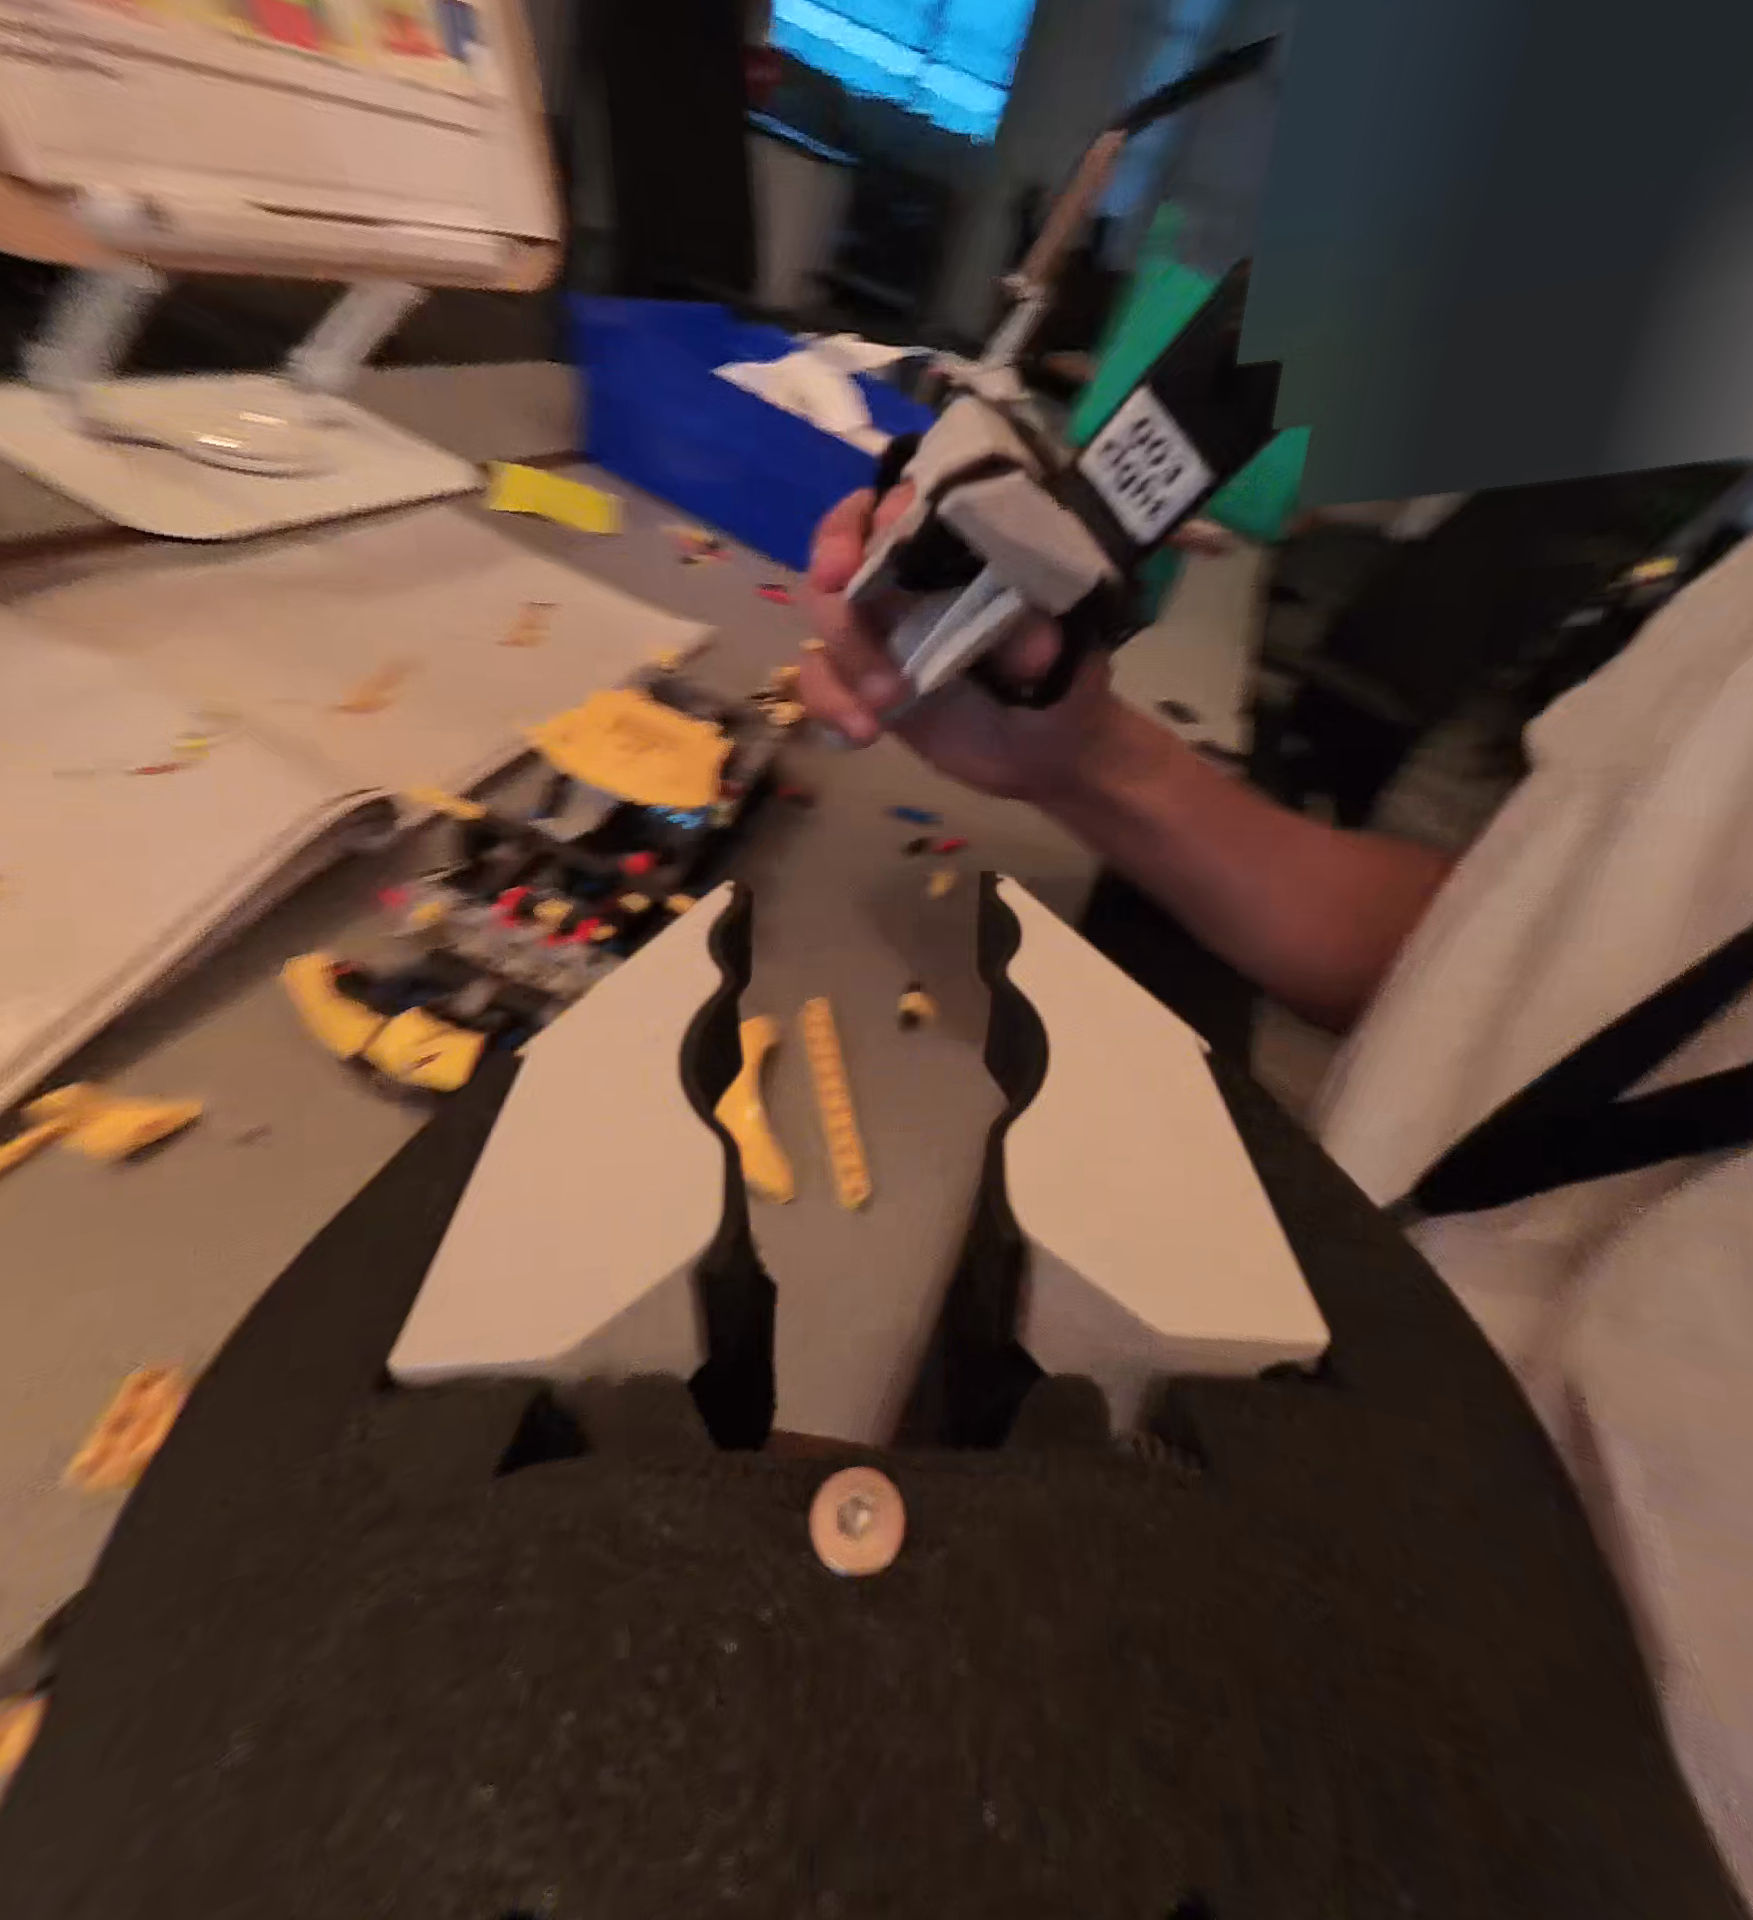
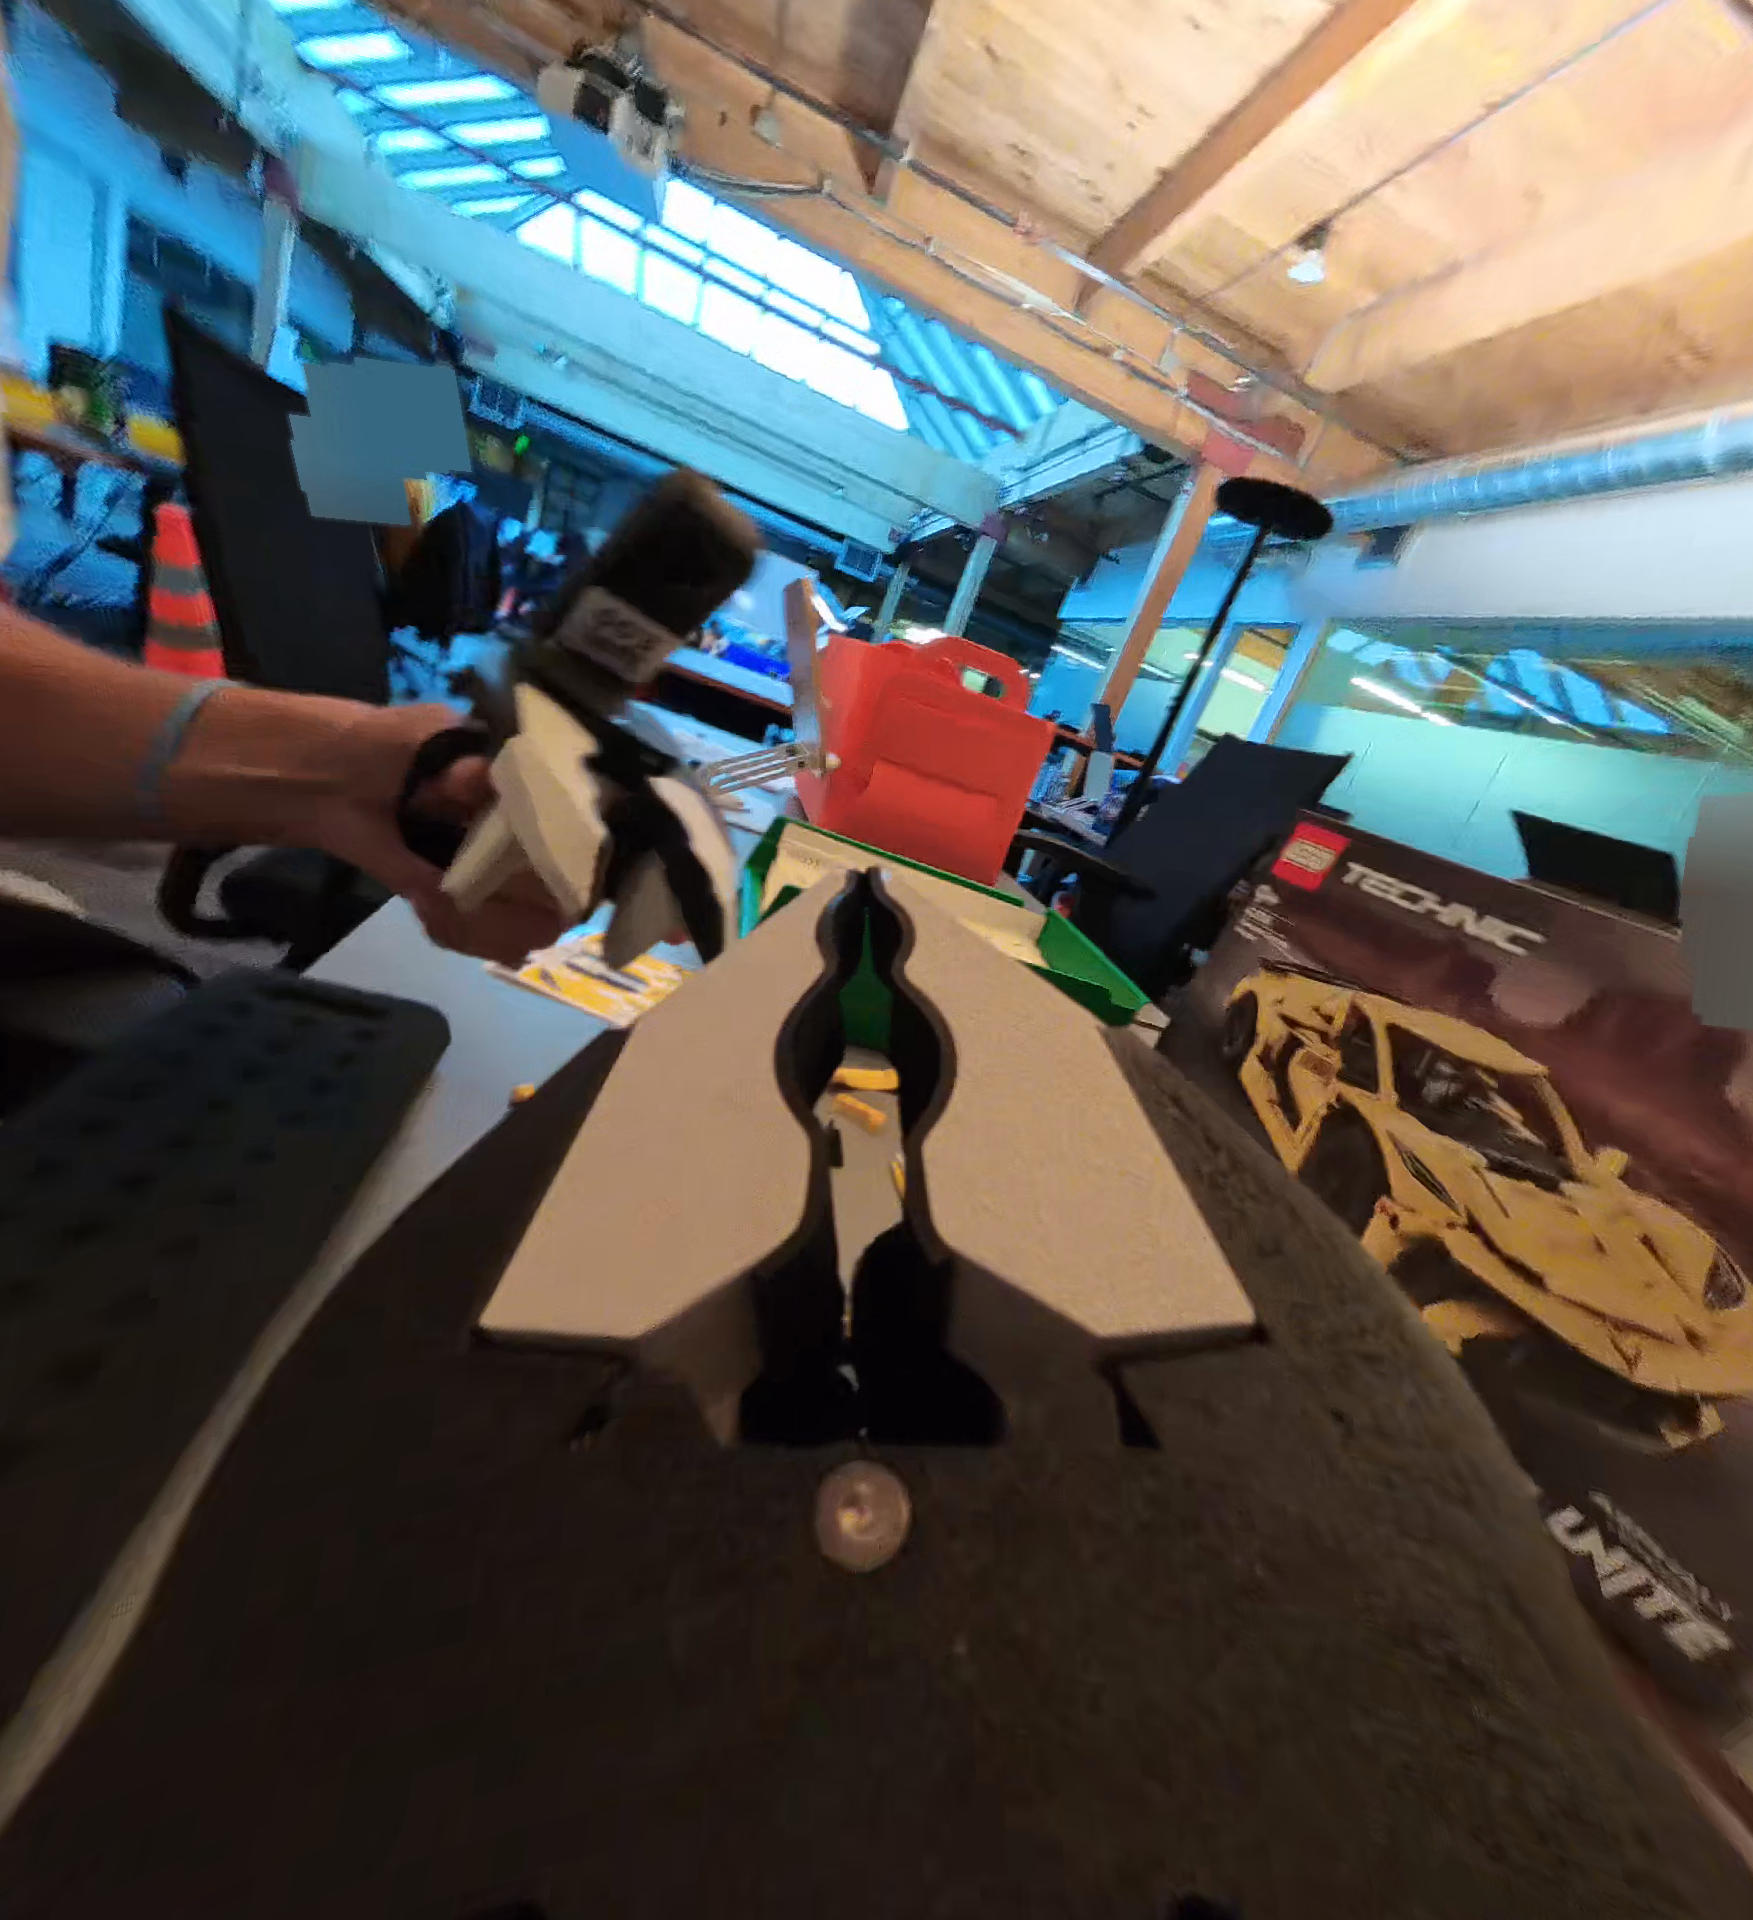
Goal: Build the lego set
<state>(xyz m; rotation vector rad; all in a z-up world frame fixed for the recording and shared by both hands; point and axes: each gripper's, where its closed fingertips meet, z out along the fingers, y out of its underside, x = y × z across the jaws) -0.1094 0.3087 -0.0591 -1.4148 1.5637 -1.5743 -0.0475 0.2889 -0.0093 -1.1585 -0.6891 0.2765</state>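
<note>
A: Where does the model car lie?
B: Ahead and left of the left gripper, half built, its far side against the open instruction book, probably for quick reference.

A: And the grippers?
B: The left one gapes wide, empty; a yellow beam and a curved yellow piece lie between its fingers. The right gripper, lifted clear, is almost closed and appears to hold nothing.

A: Room to move?
B: Bare table to the left gripper's left; the set's box crowds the right one's right.
</note>
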